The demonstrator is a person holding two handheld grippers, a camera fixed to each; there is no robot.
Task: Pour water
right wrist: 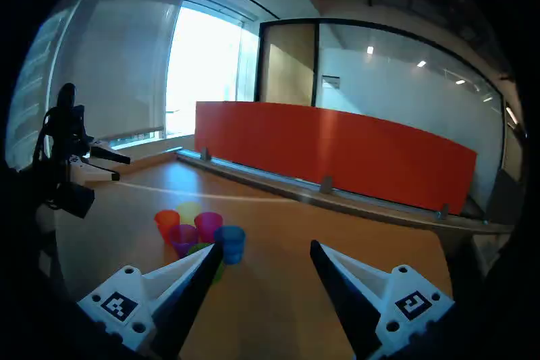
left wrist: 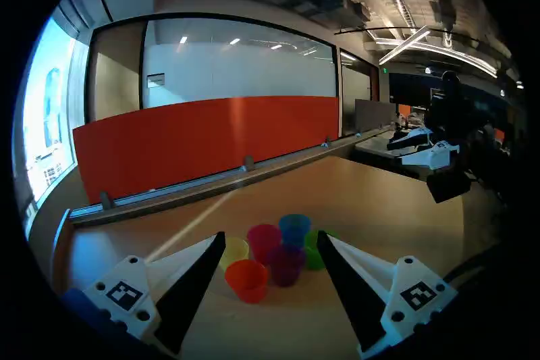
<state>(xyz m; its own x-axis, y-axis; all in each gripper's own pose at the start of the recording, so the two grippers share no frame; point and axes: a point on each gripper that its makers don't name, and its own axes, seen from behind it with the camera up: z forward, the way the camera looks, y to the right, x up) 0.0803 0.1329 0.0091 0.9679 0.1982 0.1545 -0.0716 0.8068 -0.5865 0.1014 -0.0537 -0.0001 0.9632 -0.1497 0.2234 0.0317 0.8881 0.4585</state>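
Observation:
A tight cluster of small plastic cups stands on the wooden table: orange (left wrist: pixel 247 280), yellow (left wrist: pixel 234 250), pink (left wrist: pixel 264 238), purple (left wrist: pixel 286 264), blue (left wrist: pixel 294 227) and green (left wrist: pixel 314 255). My left gripper (left wrist: pixel 270 234) hovers open just in front of them, with the cluster showing between its fingers. In the right gripper view the same cups sit left of centre, among them the blue cup (right wrist: pixel 231 243) and the orange cup (right wrist: pixel 166 222). My right gripper (right wrist: pixel 265 245) is open and holds nothing, with the cups by its left finger. I cannot tell what the cups contain.
A red divider panel (left wrist: pixel 202 137) on a metal rail runs along the table's far edge. The other gripper (left wrist: pixel 432 147), hand-held, is off at the right; in the right gripper view the left one (right wrist: pixel 101 163) is at the far left. Bare tabletop (right wrist: pixel 324 225) lies around the cups.

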